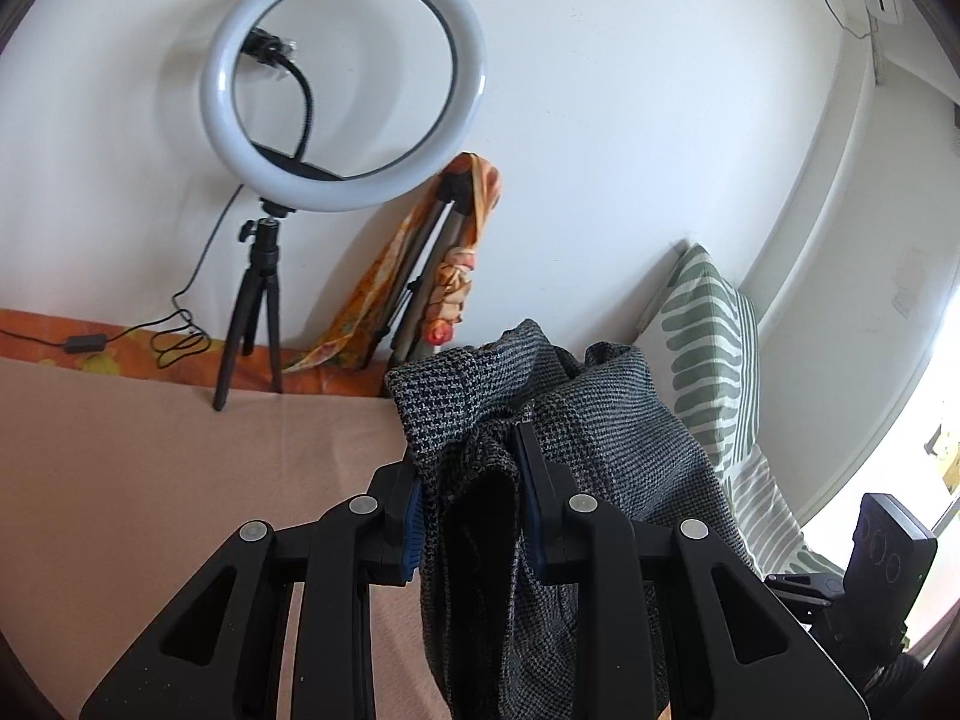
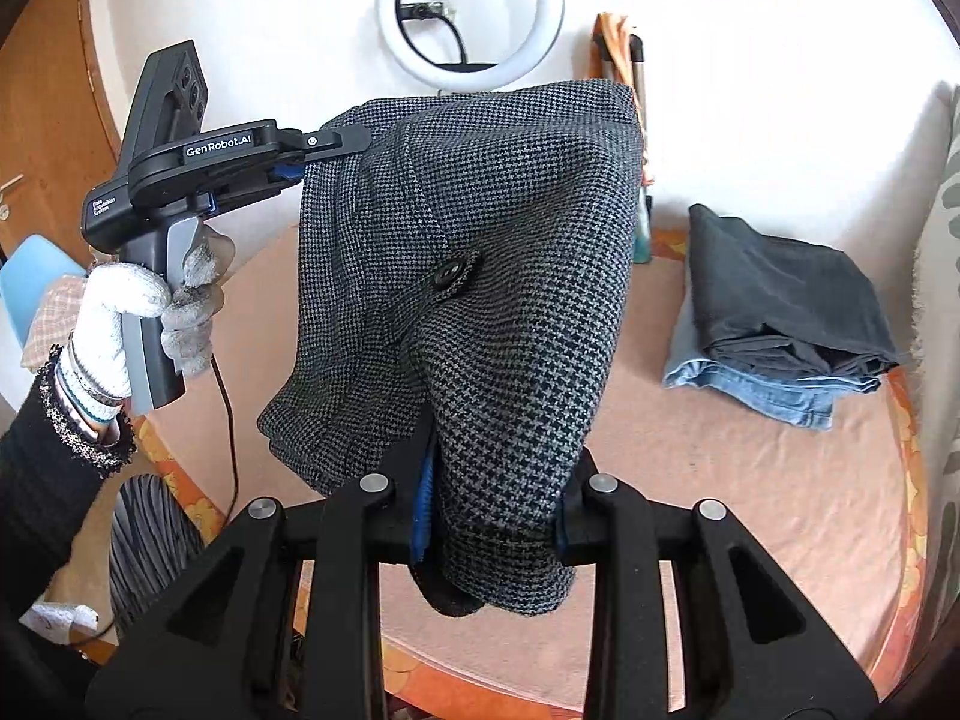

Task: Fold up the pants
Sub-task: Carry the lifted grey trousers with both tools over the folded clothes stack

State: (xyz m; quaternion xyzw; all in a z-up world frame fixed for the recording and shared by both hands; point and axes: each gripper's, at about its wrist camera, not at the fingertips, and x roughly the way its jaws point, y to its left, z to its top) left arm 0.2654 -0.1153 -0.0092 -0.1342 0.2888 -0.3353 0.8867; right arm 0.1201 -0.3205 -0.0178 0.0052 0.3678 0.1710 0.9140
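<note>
A: Where are the houndstooth pants (image 2: pixel 480 252)?

B: Lifted above the bed (image 2: pixel 750 480), stretched between both grippers.

A: And the grips?

B: The left gripper (image 2: pixel 327 147) pinches one edge of the fabric; the right gripper (image 2: pixel 492 510) is clamped on a bunched fold. Folded jeans (image 2: pixel 774 318) lie stacked on the bed, well apart, below a ring light (image 1: pixel 342 78).

The pants (image 2: pixel 480 276) were seen as coarse woven houndstooth cloth, matt. Matt black plastic formed the right gripper (image 2: pixel 489 516); a knitted glove (image 2: pixel 150 306) covered the left hand.
</note>
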